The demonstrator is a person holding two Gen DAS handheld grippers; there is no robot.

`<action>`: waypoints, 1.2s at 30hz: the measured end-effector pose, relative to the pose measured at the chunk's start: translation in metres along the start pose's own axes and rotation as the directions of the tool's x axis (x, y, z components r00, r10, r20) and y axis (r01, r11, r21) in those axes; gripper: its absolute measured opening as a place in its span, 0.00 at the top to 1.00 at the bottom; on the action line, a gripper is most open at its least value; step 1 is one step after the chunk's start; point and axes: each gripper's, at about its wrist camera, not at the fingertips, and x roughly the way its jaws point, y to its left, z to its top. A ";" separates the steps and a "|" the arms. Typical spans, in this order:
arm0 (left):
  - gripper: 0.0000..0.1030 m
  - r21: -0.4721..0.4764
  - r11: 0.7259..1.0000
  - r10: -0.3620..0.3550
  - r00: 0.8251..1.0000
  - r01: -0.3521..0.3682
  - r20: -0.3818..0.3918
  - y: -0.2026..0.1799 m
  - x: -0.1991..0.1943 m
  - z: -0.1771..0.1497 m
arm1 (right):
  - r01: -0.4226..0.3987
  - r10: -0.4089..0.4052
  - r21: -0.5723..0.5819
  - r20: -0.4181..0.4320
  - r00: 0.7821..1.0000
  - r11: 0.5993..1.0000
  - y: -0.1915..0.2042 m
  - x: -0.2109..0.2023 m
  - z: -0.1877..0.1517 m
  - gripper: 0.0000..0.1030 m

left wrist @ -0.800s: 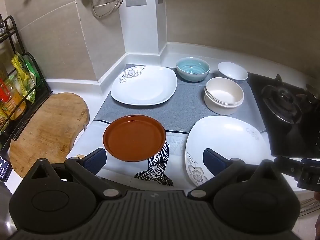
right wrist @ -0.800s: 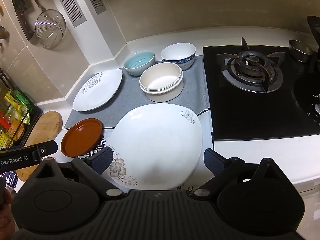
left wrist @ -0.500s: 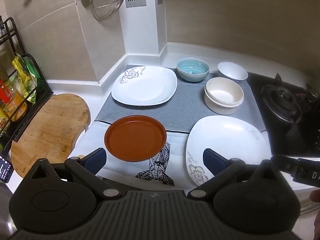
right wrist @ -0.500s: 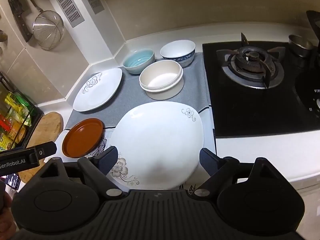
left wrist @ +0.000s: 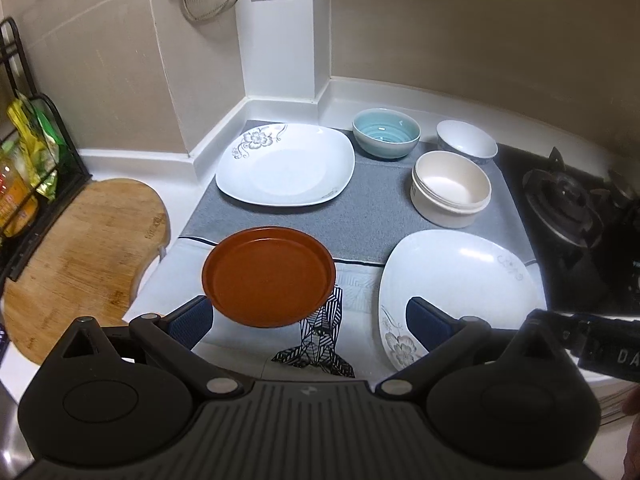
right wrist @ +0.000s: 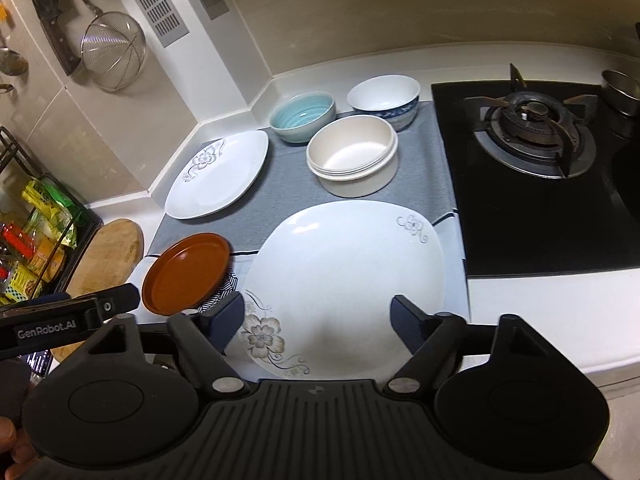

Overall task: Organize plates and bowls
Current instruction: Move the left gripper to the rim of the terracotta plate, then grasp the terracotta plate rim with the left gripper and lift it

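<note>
A brown round plate (left wrist: 269, 276) lies on the mat's near left; my left gripper (left wrist: 308, 322) is open and empty just short of it. A white flowered plate (right wrist: 344, 284) lies near right; my right gripper (right wrist: 316, 322) is open, its fingers either side of the plate's near edge, above it. A second white flowered plate (left wrist: 286, 164) sits far left. A teal bowl (left wrist: 386, 133), a white-and-blue bowl (right wrist: 384, 100) and stacked cream bowls (right wrist: 352, 156) stand at the back.
A grey mat (left wrist: 360, 216) covers the counter. A gas hob (right wrist: 532, 136) lies to the right. A wooden cutting board (left wrist: 76, 256) and a black rack with packets (left wrist: 28, 168) are left. A strainer (right wrist: 114, 52) hangs on the wall.
My right gripper has moved forward and lower over the near white plate, and its fingers have narrowed slightly. My left gripper has edged slightly forward.
</note>
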 end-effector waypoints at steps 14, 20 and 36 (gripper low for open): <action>0.85 -0.131 0.987 -0.099 0.995 0.097 -0.008 0.090 0.071 0.022 | -0.007 0.005 -0.118 -0.013 1.000 0.993 0.052 0.041 0.030 0.75; 0.85 -0.170 0.981 -0.103 0.994 0.095 -0.039 0.129 0.110 0.026 | -0.013 0.025 -0.196 0.059 0.998 0.980 0.074 0.063 0.041 0.83; 0.94 -0.079 0.978 -0.205 0.954 0.192 -0.217 0.149 0.168 0.018 | -0.029 0.027 -0.157 -0.018 0.999 0.987 0.100 0.121 0.041 0.82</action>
